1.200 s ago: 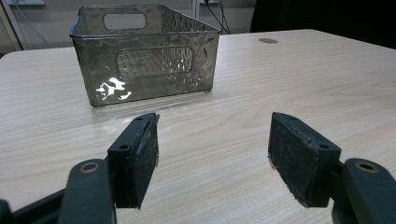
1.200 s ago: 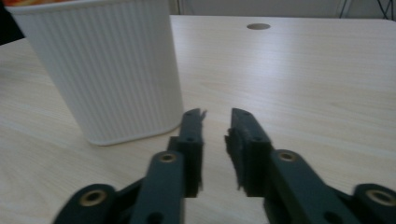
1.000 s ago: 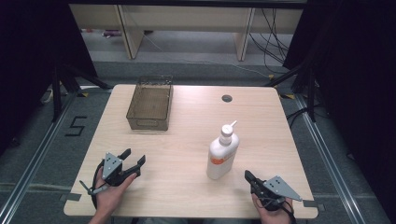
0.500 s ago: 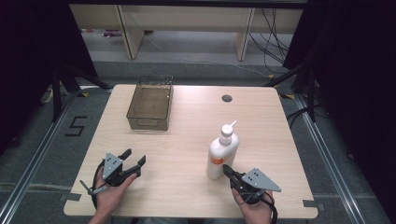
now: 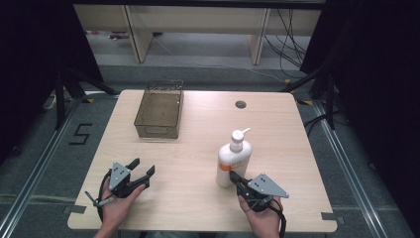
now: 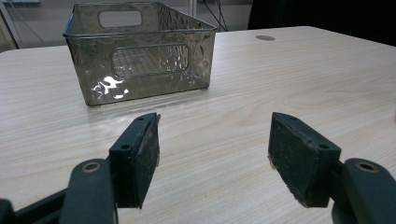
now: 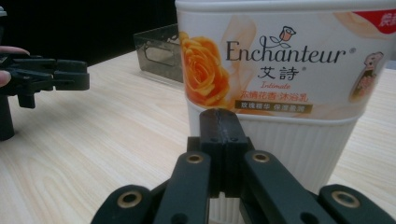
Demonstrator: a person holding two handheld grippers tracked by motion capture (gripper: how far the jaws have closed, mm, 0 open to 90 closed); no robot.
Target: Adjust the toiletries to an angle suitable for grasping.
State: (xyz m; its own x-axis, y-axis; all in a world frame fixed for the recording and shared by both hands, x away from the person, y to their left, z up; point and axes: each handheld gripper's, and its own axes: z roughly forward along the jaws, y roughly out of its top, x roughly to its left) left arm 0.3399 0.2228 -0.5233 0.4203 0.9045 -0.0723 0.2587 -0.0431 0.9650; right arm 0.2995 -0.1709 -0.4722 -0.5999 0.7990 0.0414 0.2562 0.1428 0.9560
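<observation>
A white pump bottle [image 5: 234,159] with an orange label stands upright on the wooden table [image 5: 277,134], right of centre. My right gripper [image 5: 232,175] is shut with nothing between its jaws, its tip right at the bottle's base. In the right gripper view the bottle [image 7: 289,74] looms just beyond the pressed-together jaws of that gripper [image 7: 219,116]; whether they touch it I cannot tell. My left gripper [image 5: 142,168] rests near the table's front left, open and holding nothing. In the left gripper view its open pads [image 6: 140,154] point toward a clear ribbed bin [image 6: 140,51].
The clear bin [image 5: 159,109] stands at the back left of the table. A round cable hole [image 5: 240,104] lies near the far edge. Dark curtains flank the table, and shelving legs and cables sit on the floor behind it.
My right gripper has moved left and away from the front right corner, up to the bottle's base. The left gripper, bottle and bin have stayed where they were.
</observation>
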